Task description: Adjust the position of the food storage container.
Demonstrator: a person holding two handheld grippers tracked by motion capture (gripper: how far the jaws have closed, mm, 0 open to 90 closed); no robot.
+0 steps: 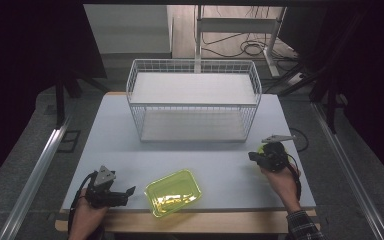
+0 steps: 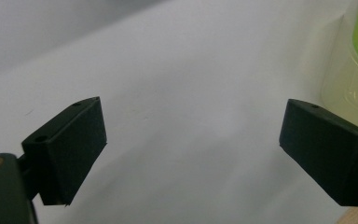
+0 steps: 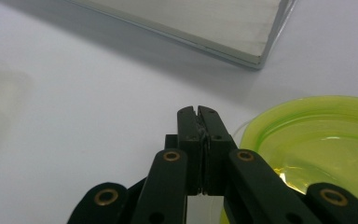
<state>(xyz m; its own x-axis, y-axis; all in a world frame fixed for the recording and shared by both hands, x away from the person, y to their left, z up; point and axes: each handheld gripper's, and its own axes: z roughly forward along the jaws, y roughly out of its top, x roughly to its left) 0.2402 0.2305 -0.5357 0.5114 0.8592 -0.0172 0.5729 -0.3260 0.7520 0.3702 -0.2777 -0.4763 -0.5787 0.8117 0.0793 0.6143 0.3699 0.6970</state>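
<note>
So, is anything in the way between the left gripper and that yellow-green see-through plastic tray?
Nothing visible. The left gripper, jaws open, points at the yellow-green plastic tray across bare white table.

White table [image 1: 110,145], wire basket [image 1: 194,102] at back, green tray [image 1: 173,192] near front edge

Glossy translucent plastic tray [image 1: 173,192], matt white table [image 1: 230,170], white wire basket [image 1: 194,100].
</note>
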